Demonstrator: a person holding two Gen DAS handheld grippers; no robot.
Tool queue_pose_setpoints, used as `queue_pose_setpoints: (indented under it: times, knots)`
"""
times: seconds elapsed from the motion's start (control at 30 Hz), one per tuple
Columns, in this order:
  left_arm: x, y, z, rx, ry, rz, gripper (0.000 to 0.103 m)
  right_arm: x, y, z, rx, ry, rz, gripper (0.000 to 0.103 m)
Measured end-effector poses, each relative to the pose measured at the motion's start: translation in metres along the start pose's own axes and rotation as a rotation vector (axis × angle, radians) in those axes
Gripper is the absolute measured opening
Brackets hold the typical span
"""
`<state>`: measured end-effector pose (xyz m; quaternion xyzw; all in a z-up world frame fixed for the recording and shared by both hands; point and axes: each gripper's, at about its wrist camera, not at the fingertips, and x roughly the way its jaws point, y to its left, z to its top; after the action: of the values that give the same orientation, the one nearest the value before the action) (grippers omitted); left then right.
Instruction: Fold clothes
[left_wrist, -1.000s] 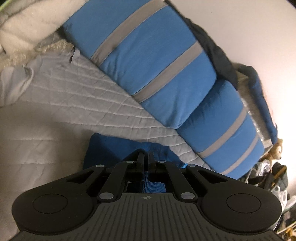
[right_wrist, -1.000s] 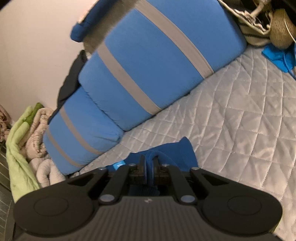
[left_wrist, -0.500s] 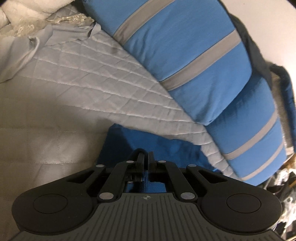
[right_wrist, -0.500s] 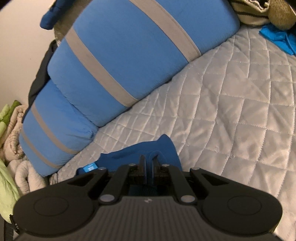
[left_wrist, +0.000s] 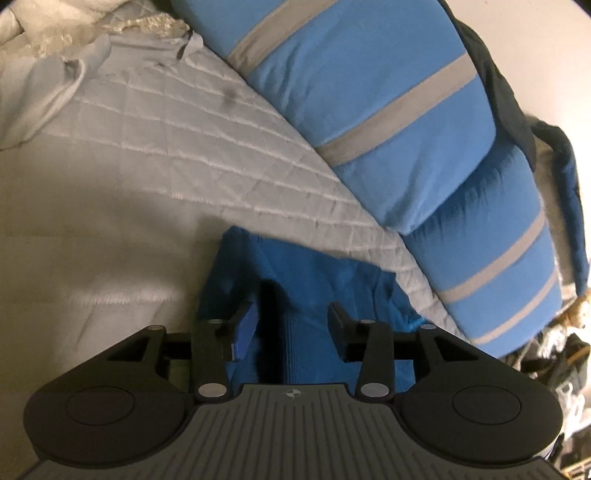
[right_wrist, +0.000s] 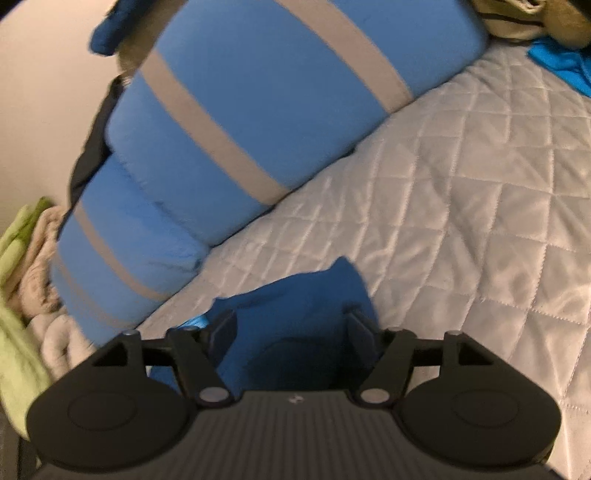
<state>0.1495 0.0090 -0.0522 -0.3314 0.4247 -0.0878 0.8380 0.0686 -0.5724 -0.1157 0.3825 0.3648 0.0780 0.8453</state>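
A dark blue garment (left_wrist: 306, 280) lies bunched on the grey quilted bedspread (left_wrist: 147, 155), just in front of both grippers. My left gripper (left_wrist: 291, 321) is open, its fingers spread to either side of a ribbed fold of the cloth. In the right wrist view the same blue garment (right_wrist: 295, 306) rests on the bedspread (right_wrist: 461, 206), and my right gripper (right_wrist: 290, 326) is open too, its fingers apart over the cloth. A small light-blue label (right_wrist: 195, 322) shows at the garment's left edge.
Two blue pillows with grey stripes (left_wrist: 369, 103) (right_wrist: 258, 110) lean along the wall behind the garment. White fluffy bedding (left_wrist: 55, 44) lies at the far left. Green and beige towels (right_wrist: 22, 280) are piled by the pillows. Another bright blue cloth (right_wrist: 561, 62) sits at the far right.
Both grippers were shut on the blue garment and have now opened, letting it go onto the bedspread. Both views have tilted down toward the bed.
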Motion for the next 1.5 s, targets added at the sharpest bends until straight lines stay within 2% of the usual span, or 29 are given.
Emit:
queue_pose_setpoints:
  times: [0.13, 0.33, 0.5, 0.53, 0.57, 0.6, 0.63, 0.67, 0.7, 0.73, 0.83, 1.03, 1.13, 1.5]
  knots:
    - [0.0, 0.005, -0.009, -0.008, 0.069, -0.033, 0.042, -0.004, 0.002, -0.005, -0.017, 0.049, 0.014, 0.078]
    - [0.006, 0.0, -0.019, 0.043, 0.116, -0.019, 0.042, -0.003, 0.0, -0.015, -0.009, 0.112, 0.021, 0.077]
    - [0.009, -0.009, -0.027, 0.095, 0.127, 0.009, 0.041, 0.004, -0.003, -0.024, 0.023, 0.143, -0.056, 0.075]
    - [0.01, -0.01, -0.027, 0.096, 0.126, 0.015, 0.038, 0.004, -0.004, -0.026, 0.026, 0.142, -0.063, 0.074]
    - [0.011, -0.01, -0.028, 0.096, 0.125, 0.02, 0.029, 0.004, -0.005, -0.027, 0.03, 0.139, -0.059, 0.072]
    - [0.013, -0.01, -0.027, 0.088, 0.13, 0.022, 0.006, 0.004, -0.007, -0.027, 0.043, 0.136, -0.056, 0.061]
    - [0.013, -0.01, -0.025, 0.071, 0.126, 0.018, 0.005, 0.005, -0.01, -0.028, 0.065, 0.135, -0.057, 0.044]
    - [0.013, -0.01, -0.024, 0.056, 0.121, 0.014, 0.005, 0.006, -0.012, -0.028, 0.087, 0.136, -0.053, 0.036]
    - [0.01, -0.012, -0.022, 0.048, 0.106, 0.002, 0.005, 0.007, -0.014, -0.027, 0.107, 0.14, -0.033, 0.02]
    - [0.007, -0.014, -0.019, 0.044, 0.088, -0.013, 0.005, 0.006, -0.014, -0.026, 0.119, 0.138, -0.002, 0.015]
    - [-0.002, -0.02, -0.01, 0.018, 0.042, -0.06, 0.005, 0.0, -0.006, -0.017, 0.095, 0.098, 0.054, 0.013]
    - [-0.007, -0.03, 0.017, -0.038, -0.056, -0.14, 0.004, 0.003, 0.009, 0.005, 0.087, 0.047, 0.093, 0.012]
    - [-0.001, -0.031, 0.027, -0.074, -0.077, -0.15, 0.004, 0.011, 0.011, 0.012, 0.108, 0.03, 0.105, 0.012]
    - [0.04, -0.018, 0.041, -0.151, -0.107, -0.106, 0.004, 0.05, 0.015, 0.034, 0.181, -0.002, 0.106, 0.011]
